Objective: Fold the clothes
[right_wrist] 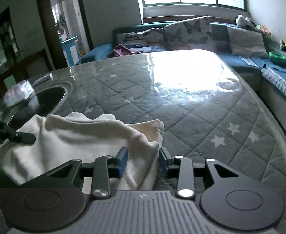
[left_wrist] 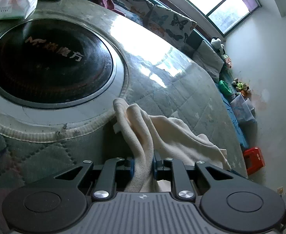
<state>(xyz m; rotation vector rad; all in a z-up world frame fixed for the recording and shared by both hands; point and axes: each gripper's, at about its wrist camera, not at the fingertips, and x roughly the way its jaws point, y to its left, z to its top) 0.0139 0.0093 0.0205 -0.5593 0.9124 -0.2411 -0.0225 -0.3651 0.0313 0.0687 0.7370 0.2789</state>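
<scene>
2 blue pads of the left gripper [left_wrist: 143, 164] pinch a bunched fold of the cream garment [left_wrist: 168, 136]. Right gripper [right_wrist: 143, 160] stands part open, cloth lying loose between its pads. Garment drapes over the grey quilted star-print table cover [right_wrist: 201, 117], beside the round black cooktop [left_wrist: 49, 62].

1. From my right gripper [right_wrist: 143, 160], the quilted table cover [right_wrist: 201, 117] lies bare from 12 to 3 o'clock.
2. At 9 to 11 o'clock the cream garment [right_wrist: 80, 136] and left gripper [right_wrist: 16, 135] block passage.
3. Beyond, at 10 o'clock, the black round cooktop [right_wrist: 45, 99], a tissue pack [right_wrist: 18, 94] and a remote [right_wrist: 43, 79] sit.
</scene>
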